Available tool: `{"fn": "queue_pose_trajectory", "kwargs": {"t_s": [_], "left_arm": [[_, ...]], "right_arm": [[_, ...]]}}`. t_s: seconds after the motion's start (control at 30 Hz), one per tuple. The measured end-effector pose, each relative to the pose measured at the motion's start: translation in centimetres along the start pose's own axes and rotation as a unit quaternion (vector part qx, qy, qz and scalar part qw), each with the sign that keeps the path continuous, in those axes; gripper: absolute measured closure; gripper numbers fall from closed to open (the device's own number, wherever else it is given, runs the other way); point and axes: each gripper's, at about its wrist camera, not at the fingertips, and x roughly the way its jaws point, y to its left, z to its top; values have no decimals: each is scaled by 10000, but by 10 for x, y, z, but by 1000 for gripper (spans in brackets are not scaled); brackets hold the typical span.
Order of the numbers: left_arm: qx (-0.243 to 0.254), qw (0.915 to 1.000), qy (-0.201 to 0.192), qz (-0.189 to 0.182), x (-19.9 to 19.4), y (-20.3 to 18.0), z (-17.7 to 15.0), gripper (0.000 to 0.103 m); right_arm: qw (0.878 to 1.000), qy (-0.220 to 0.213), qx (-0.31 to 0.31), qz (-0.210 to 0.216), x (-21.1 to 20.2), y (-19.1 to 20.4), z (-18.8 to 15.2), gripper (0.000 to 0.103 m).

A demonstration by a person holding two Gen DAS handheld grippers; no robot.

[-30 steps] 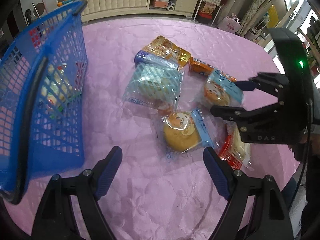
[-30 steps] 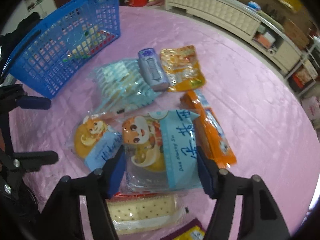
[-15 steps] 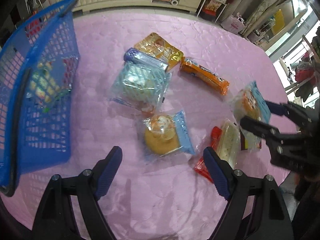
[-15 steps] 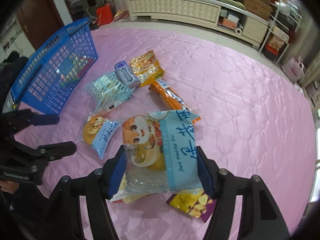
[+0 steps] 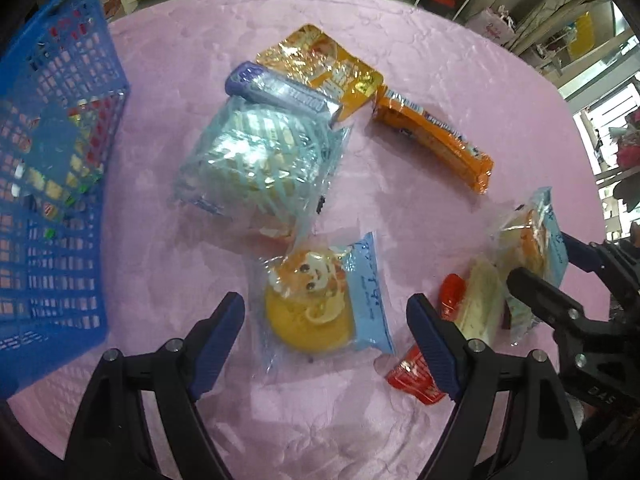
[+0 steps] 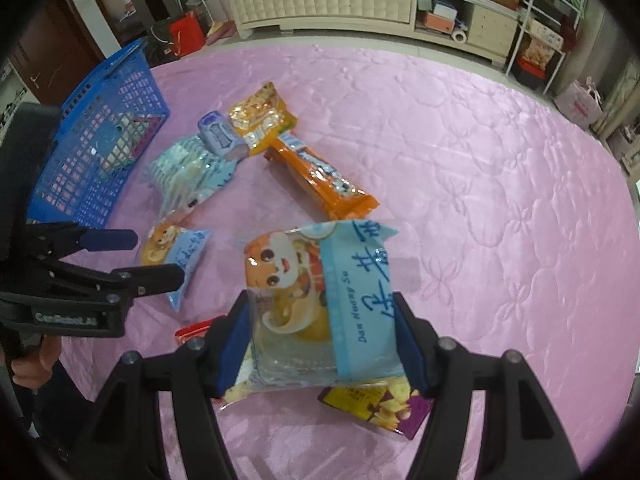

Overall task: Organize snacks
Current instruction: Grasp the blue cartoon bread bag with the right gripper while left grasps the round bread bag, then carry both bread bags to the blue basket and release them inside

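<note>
Holding: the right gripper (image 6: 324, 338) clamps a clear cake packet (image 6: 320, 300) with a cartoon face and a pale blue label, lifted above the table.
Left gripper (image 5: 324, 336): jaws spread wide, gripping nothing, hovering over a second cake packet (image 5: 324, 300) that lies flat between the blue pads.
Table: a round top under a pink cloth (image 6: 480, 180).
Basket: a blue plastic basket (image 5: 56, 184) sits at nine o'clock in the left view, with a few snacks inside.
Snack pile: a pale blue striped bag (image 5: 260, 160) lies at twelve o'clock from the left gripper, a purple bar (image 5: 280, 90) resting on its far edge, and a gold pouch (image 5: 320, 64) behind that.
Orange pack: a long orange packet (image 5: 432, 136) lies at one o'clock, apart from the pile.
Near edge: a red and white wafer pack (image 5: 476, 308) lies at three o'clock from the left gripper; a purple and yellow packet (image 6: 376, 408) lies beneath the lifted cake.
</note>
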Motion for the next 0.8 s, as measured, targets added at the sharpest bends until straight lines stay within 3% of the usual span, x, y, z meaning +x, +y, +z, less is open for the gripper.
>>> {"fn": "queue_pose_trajectory", "kwargs": {"t_s": [0.23,0.4,0.63,0.8], "left_arm": [[112,9997,-1,229,13,-10,6,22],[254,9993,-45,284,10,-6,-4,48],[360,9985,-337,249,-10,4,-23,50],[541,9951,-820,62,-56,8,-40,50]], "right_arm": [[9999,55,67,65,6,-1,-3,33],[9999,71,60,37,3,0,-3,33],[10000,65,69,28,-12,13,-5,33],[10000,-25,30,1,-35,31,0,33]]}}
